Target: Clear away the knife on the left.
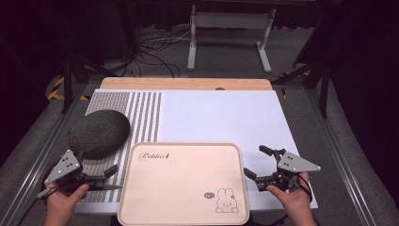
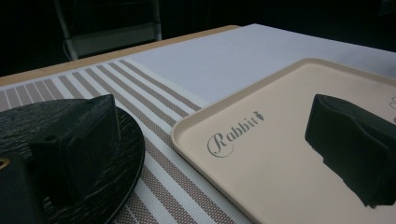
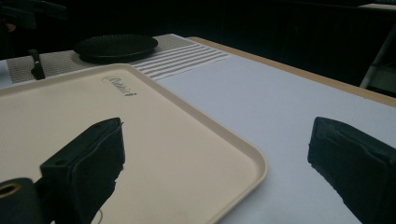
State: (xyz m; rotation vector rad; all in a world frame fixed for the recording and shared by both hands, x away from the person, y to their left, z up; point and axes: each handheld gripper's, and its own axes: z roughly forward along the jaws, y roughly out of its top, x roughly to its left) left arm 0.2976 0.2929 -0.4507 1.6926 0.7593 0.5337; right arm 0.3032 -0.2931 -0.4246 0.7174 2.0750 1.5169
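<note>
High view recorded a cream tray [image 1: 183,186] at the near middle of the table, flat, printed with the word "Rabbit" at its far left and a small rabbit drawing at its near right; nothing lay in it. It rested partly on a white mat [image 1: 226,117] and overlapped a striped placemat [image 1: 143,113] at its left edge.

Left gripper [image 1: 109,178] — held in the person's left hand [image 1: 63,200], jaws spread wide with nothing between them, set just beside the tray's left rim and pointing toward it. In the left gripper view, one jaw stood over the tray's surface and the other over a dark round plate [image 2: 116,154], the tray's corner lying between them; no contact with the tray could be made out.

Right gripper [image 1: 256,165] — held in the person's right hand [image 1: 291,200], jaws likewise wide and empty, just beside the tray's right rim. In the right gripper view, one jaw stood over the tray [image 3: 154,140] and the other over the white mat [image 3: 261,98], with the tray's rim between them.

Dark round plate [image 1: 99,133] — on the striped placemat, at the tray's far left, apart from it.

Wooden table edge [image 1: 186,84] showed beyond the mats; a white frame [image 1: 230,28] and cables [image 1: 155,52] stood on the floor behind.
</note>
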